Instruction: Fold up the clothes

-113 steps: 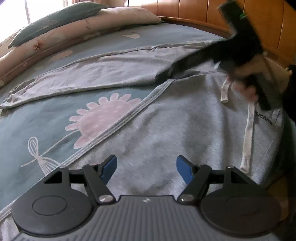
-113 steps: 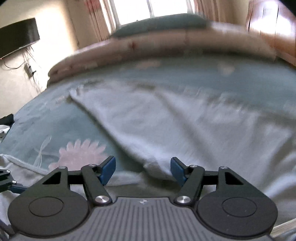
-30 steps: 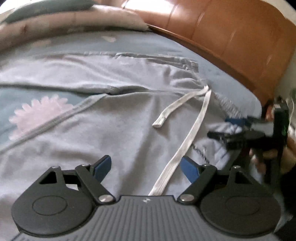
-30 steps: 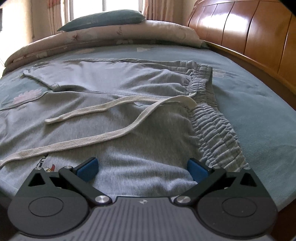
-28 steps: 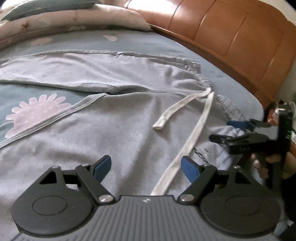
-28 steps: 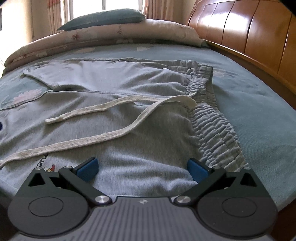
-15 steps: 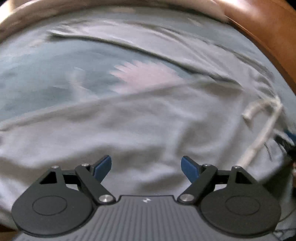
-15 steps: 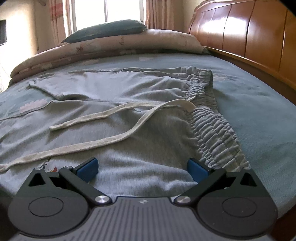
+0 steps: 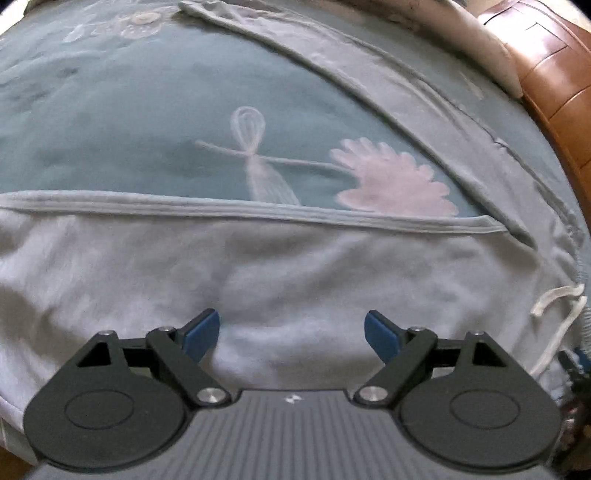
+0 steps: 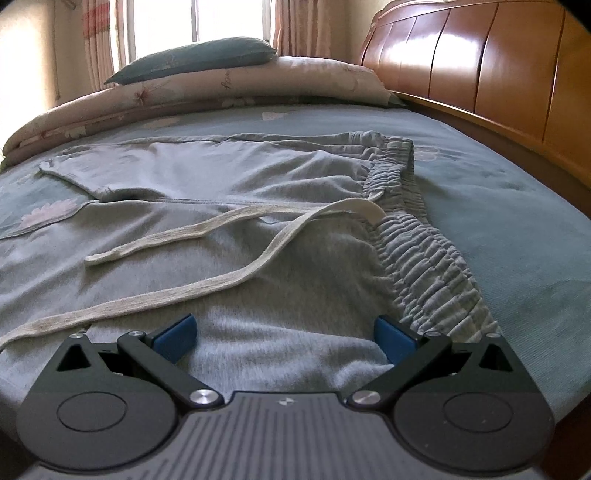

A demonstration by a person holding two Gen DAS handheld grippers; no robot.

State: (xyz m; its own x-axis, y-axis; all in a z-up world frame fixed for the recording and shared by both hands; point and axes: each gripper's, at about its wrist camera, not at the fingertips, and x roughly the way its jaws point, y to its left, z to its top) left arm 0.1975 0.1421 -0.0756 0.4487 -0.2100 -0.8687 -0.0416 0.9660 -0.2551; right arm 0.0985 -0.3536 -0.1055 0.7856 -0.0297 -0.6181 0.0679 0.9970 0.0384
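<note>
The grey sweatpants [image 10: 229, 295] lie spread flat on the bed [image 10: 498, 206], soft and limp, likely to sag unless gripped at the waistband [image 10: 417, 243]. The right gripper [image 10: 284, 338] gapes empty near that band. The left gripper [image 9: 291, 330], jaws opening, hovers empty over the near leg; beyond lies the other leg.

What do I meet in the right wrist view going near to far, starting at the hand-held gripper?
Right hand-held gripper → grey sweatpants → white drawstring → folded quilt → dark pillow → window.
</note>
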